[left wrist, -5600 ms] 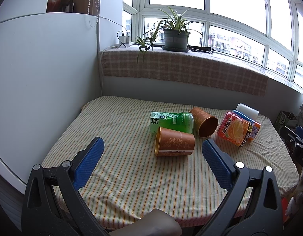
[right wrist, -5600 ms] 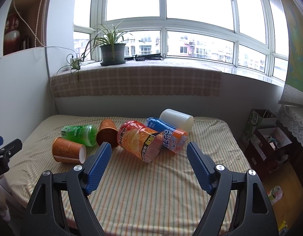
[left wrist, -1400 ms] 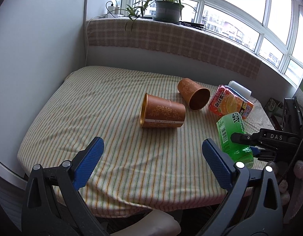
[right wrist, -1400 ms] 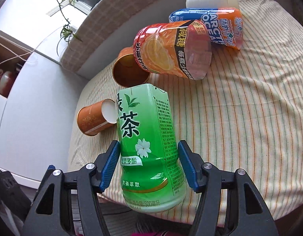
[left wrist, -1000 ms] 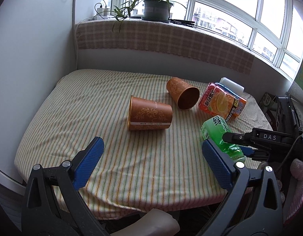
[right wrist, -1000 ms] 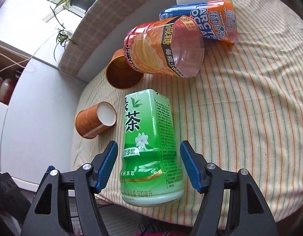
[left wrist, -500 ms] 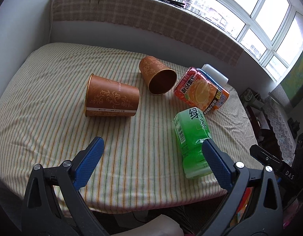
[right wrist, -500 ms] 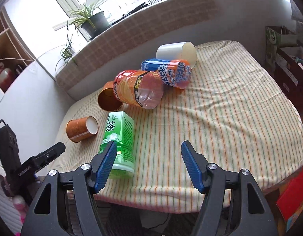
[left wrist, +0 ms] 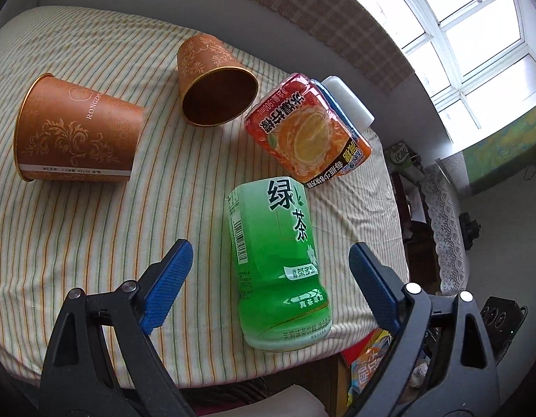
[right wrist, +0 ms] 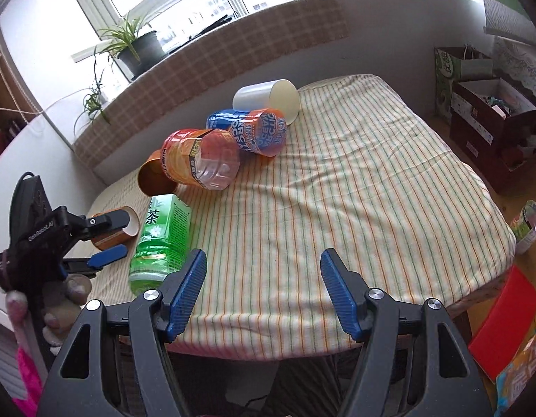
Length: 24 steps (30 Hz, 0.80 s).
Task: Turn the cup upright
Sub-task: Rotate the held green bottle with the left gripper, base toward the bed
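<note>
A green tea cup (left wrist: 274, 243) lies on its side on the striped tablecloth (left wrist: 76, 236), its rounded base close to the table's front edge. My left gripper (left wrist: 268, 257) is open, one blue pad on each side of the cup and not touching it. In the right wrist view the same green cup (right wrist: 162, 236) is at the left, with the left gripper (right wrist: 111, 239) and a person's hand beside it. My right gripper (right wrist: 263, 259) is open with nothing in it, over the table's front edge to the right of the cup.
Two copper paper cups (left wrist: 76, 139) (left wrist: 215, 87) lie on their sides at the left and back. An orange-label cup (left wrist: 309, 139), a blue-label cup (right wrist: 248, 128) and a white cup (right wrist: 268, 99) lie behind. Boxes (right wrist: 493, 114) stand on the floor at the right.
My left gripper has moved in over the green cup, which now lies between its open fingers. The right gripper, which let the cup go earlier, has stayed back and open.
</note>
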{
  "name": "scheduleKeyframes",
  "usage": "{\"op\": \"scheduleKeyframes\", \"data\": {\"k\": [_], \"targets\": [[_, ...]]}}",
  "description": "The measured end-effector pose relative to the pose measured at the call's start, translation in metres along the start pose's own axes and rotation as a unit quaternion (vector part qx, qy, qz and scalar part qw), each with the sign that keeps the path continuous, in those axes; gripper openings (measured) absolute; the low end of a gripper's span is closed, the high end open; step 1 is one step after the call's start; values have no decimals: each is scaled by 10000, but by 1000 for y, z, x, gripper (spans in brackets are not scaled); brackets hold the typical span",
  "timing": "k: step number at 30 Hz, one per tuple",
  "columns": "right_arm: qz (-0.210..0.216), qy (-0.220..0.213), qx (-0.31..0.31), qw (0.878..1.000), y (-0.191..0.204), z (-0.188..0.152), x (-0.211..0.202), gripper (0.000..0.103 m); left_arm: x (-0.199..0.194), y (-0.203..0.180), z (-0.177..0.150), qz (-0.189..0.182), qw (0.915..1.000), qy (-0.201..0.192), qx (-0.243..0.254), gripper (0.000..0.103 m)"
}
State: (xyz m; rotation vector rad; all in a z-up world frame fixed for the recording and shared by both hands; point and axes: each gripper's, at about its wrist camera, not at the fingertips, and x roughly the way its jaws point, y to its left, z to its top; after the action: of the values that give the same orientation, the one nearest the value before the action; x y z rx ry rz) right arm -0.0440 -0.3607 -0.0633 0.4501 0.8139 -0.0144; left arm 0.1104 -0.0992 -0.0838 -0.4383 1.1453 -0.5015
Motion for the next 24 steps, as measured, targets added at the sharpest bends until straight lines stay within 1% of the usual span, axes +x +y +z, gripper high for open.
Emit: {"op": "scheduleKeyframes", "data": {"k": [3,5,6,14,15,16,21,24], "targets": [[-108,-7,-62,9999,0,-1,-1,67,14,0,5,-43,9998,135,-119,93],[-240,-30,-147,9996,1,-1,-3,67,21,1,7,-19,9996,221,-167,89],[-282,-42,-182,9994,1,-2,-4,67,25,1,8,-12,9995,265,-184,85],[-350,-6,-159,9993,-2,-5,-4,67,41,2,12,55,9990,412,-189,83],[-356,4,-156,9992,-3,-6,-3,67,43,3,12,59,9988,437,-198,81],[-360,12,-156,9992,-3,-6,-3,67,45,3,12,53,9987,462,-215,77],[-372,30,-140,9992,-3,-6,0,67,52,4,13,11,9982,540,-268,75],[-412,3,-174,9990,-1,-6,0,67,52,1,13,28,9985,524,-181,72]]}}
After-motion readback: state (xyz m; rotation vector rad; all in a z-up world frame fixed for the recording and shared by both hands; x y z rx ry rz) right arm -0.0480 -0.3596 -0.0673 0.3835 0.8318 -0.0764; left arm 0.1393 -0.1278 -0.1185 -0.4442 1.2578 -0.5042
